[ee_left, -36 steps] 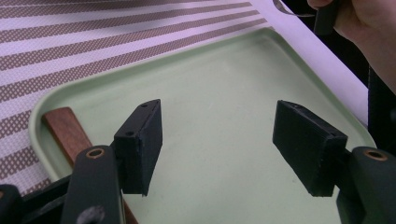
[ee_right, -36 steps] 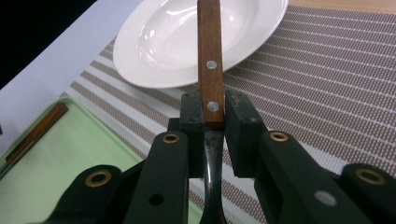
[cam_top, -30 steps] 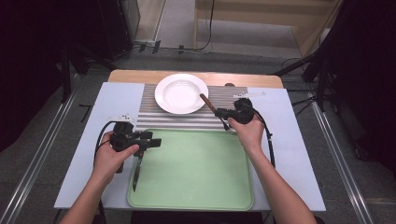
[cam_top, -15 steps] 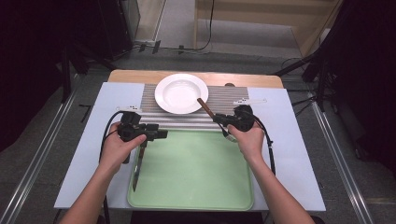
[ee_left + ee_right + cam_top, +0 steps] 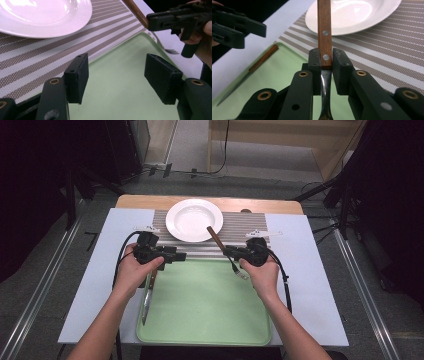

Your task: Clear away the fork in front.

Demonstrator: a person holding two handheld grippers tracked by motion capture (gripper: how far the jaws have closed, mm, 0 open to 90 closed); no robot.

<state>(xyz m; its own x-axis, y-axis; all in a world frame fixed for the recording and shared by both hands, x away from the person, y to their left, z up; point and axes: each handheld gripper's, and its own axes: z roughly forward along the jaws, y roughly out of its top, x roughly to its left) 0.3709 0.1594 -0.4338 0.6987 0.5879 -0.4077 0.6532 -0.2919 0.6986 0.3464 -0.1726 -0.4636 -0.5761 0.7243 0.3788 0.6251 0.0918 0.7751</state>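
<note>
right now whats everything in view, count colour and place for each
plate: 1, white, far middle of the striped mat
fork: 1, brown wooden handle with metal tines, clamped in the right gripper, handle end over the plate's rim
knife: 1, wooden handle with metal blade, lying along the tray's left edge
tray: 1, pale green, near middle of the table
striped mat: 1, grey and white, beyond the tray
table cover: 1, light grey-blue, under everything
left gripper: 1, black, jaws open over the tray's far left corner
right gripper: 1, black, shut on the fork
hands: 2, one on each gripper
</note>
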